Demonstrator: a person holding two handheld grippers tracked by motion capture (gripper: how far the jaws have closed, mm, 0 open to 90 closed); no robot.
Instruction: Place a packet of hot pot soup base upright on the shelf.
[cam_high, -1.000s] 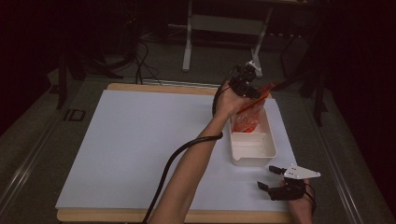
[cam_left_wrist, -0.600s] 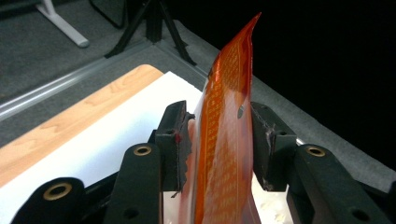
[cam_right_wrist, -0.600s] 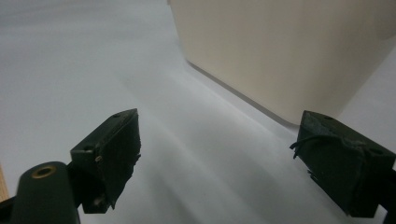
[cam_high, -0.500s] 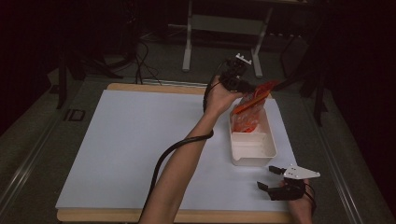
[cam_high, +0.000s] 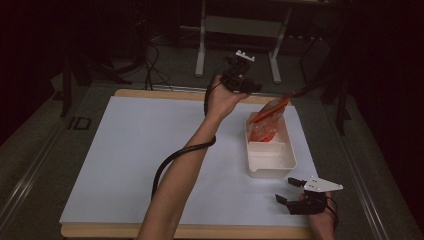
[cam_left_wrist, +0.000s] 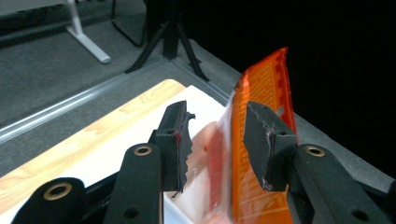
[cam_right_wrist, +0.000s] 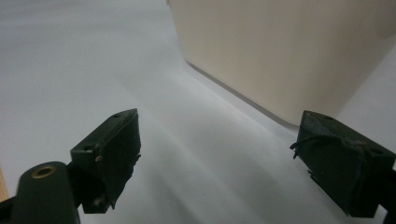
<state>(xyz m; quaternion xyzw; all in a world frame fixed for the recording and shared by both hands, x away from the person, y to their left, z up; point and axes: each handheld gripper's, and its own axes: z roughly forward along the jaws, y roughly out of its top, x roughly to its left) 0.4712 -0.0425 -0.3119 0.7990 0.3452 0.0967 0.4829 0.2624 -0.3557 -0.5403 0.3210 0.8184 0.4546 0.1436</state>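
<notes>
A clear bag with an orange zip strip (cam_high: 267, 120) stands tilted in the far end of a white bin (cam_high: 272, 167) on the right of the table. My left gripper (cam_high: 250, 86) is raised beyond the table's far edge, up and to the left of the bag and apart from it, with its jaws open. In the left gripper view the bag (cam_left_wrist: 264, 88) shows past the gripper (cam_left_wrist: 217, 121), its orange strip partly behind the right jaw, and nothing is gripped. My right gripper (cam_high: 289, 191) rests low near the front right corner, open and empty, facing the bin's near wall (cam_right_wrist: 280, 51).
A white mat (cam_high: 150, 150) covers the wooden table, whose bare edge (cam_high: 165, 93) runs along the back. Metal stand legs (cam_high: 202, 55) and cables lie on the floor behind. A black cable (cam_high: 172, 160) loops under the left forearm.
The left hand has drawn its gripper up and to the left, away from the bag. The bag stays leaning in the bin. The right gripper has not moved.
</notes>
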